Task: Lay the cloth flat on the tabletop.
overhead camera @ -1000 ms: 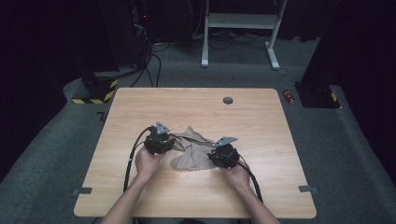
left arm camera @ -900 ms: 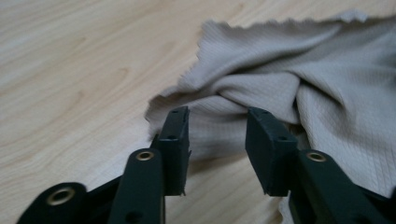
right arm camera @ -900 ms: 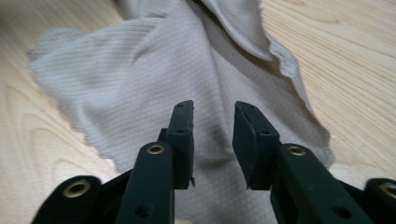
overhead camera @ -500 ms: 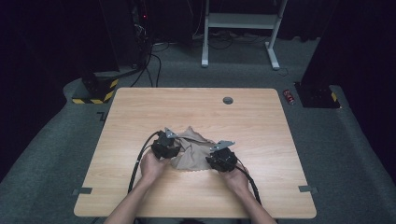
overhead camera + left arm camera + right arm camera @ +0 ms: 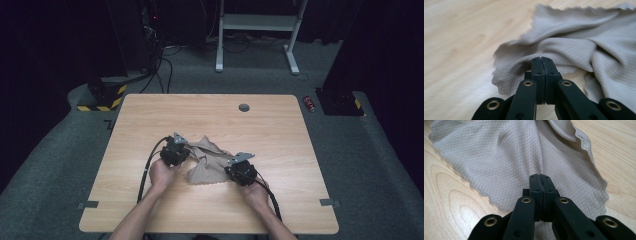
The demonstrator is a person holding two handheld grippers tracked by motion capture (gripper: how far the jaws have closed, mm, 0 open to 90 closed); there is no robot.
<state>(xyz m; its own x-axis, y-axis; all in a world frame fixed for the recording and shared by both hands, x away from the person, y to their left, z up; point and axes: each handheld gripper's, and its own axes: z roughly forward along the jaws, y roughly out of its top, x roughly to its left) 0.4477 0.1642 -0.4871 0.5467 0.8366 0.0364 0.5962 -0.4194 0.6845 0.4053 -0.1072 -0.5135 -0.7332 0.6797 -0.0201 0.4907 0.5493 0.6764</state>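
A beige waffle-weave cloth (image 5: pixel 209 161) lies rumpled on the wooden table (image 5: pixel 280 135), near its front middle. My left gripper (image 5: pixel 184 151) is at the cloth's left edge, jaws shut on a raised fold of the cloth (image 5: pixel 554 47). My right gripper (image 5: pixel 230 169) is at the cloth's right front corner. In the right gripper view its jaws are shut on the cloth (image 5: pixel 506 152), and creases fan out from my right gripper (image 5: pixel 540 175). In the left gripper view the fold bunches over the tips of my left gripper (image 5: pixel 541 58).
A round grommet hole (image 5: pixel 244 107) sits near the table's far edge. Black cables (image 5: pixel 148 167) trail from both grippers toward the front edge. Beyond the table stand a white frame (image 5: pixel 257 22) and a yellow-black striped base (image 5: pixel 100 97) on grey carpet.
Both grippers shifted a little toward each other and then eased back. The cloth between them has bunched up more, with its left edge lifted into a fold.
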